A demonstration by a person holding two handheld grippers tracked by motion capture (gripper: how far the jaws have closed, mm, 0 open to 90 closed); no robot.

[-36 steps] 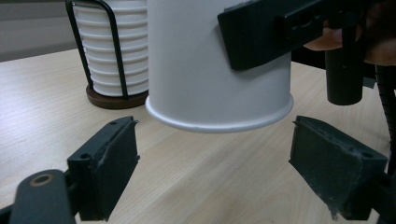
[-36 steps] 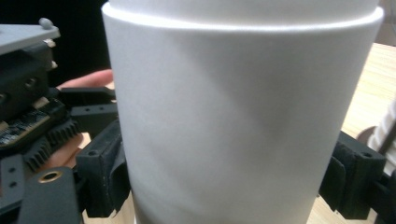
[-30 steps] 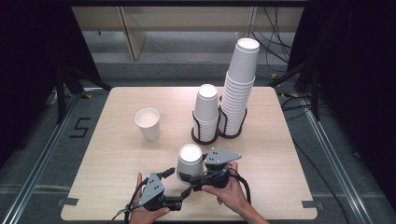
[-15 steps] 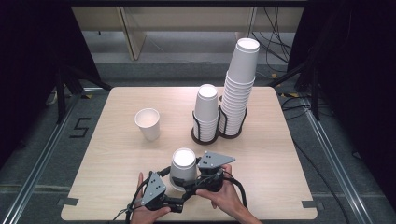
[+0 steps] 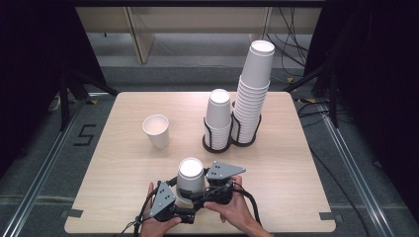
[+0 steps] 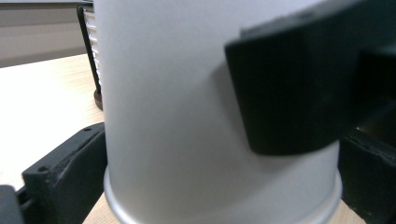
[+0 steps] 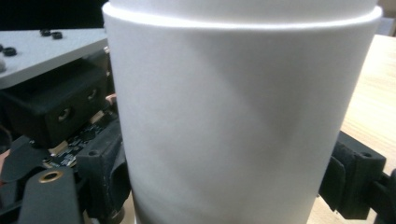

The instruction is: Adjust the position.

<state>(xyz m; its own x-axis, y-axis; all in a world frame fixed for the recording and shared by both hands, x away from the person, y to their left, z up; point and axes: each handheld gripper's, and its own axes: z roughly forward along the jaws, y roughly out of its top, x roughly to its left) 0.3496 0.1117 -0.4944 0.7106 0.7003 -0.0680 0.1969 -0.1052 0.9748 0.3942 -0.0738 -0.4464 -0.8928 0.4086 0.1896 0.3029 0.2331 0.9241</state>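
A: Two grippers on one inverted cup [image 5: 190, 174] at the table's [image 5: 123, 163] near edge, axis vertical, base up.

B: Left gripper [image 5: 184, 196] and right gripper [image 5: 196, 193] each clamp its wall. Behind, the wire holder [image 5: 217, 143] carries two stacks.

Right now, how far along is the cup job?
Done: one cup stands alone, mouth up, on the table's left half. In hand: an upside-down cup near the front edge, with the left gripper and the right gripper both closed on it. Left: a short stack and a tall stack remain in the rack, so most cups look untouched.
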